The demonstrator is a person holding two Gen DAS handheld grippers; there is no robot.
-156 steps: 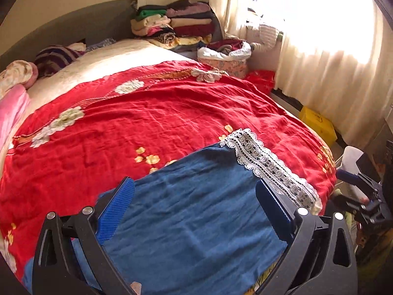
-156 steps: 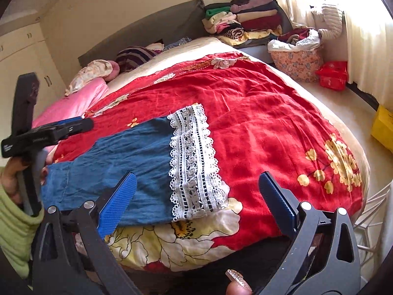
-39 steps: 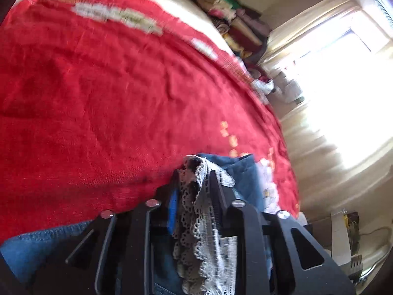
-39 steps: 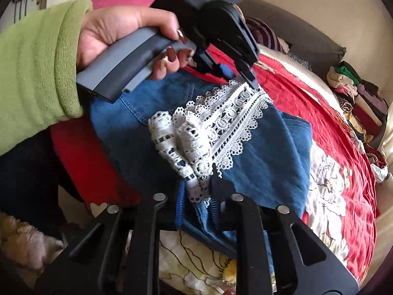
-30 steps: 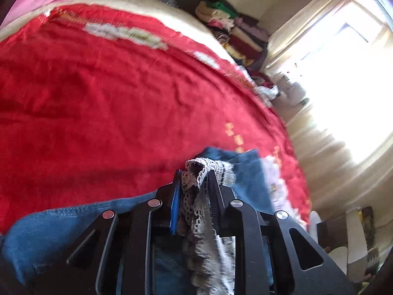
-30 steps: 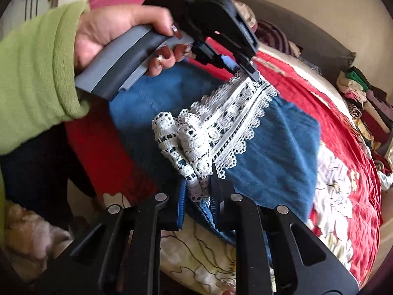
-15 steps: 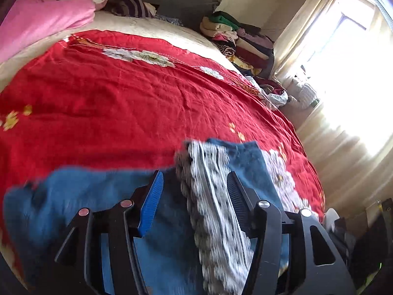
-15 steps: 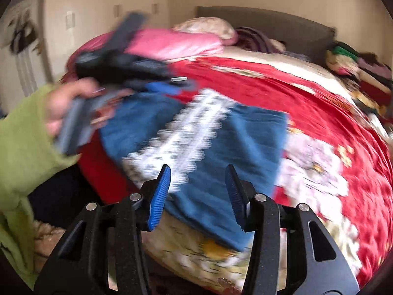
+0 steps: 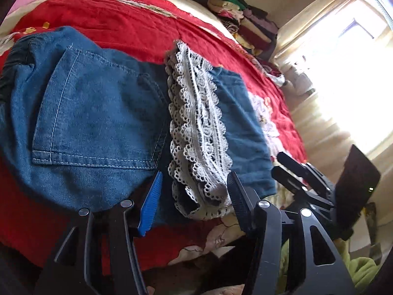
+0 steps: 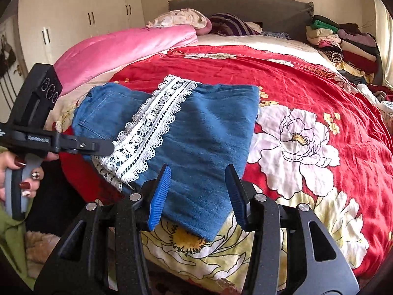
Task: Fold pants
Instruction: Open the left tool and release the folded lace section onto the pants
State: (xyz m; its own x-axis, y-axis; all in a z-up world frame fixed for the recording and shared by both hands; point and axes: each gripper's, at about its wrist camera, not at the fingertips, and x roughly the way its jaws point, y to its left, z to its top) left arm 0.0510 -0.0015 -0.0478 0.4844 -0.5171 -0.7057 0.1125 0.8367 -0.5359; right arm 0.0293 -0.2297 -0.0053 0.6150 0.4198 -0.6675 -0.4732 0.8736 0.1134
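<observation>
We note the blue denim pants with a white lace hem (image 10: 201, 132) lying folded over on themselves near the foot edge of the bed, on the red floral bedspread (image 10: 307, 93). The white lace hem band (image 9: 196, 127) lies across the upper layer, just beside a stitched back pocket (image 9: 98, 113). Our left gripper (image 9: 194, 196) hovers at the near end of the lace with its jaws apart and nothing between them. Our right gripper (image 10: 199, 194) hangs over the folded denim corner, jaws likewise apart and empty. In the right wrist view the left gripper (image 10: 103, 146) points at the lace from the side. Farther off: a pink quilt (image 10: 122, 46), a stack of folded clothes (image 10: 343, 44), a cream wardrobe (image 10: 73, 19).
</observation>
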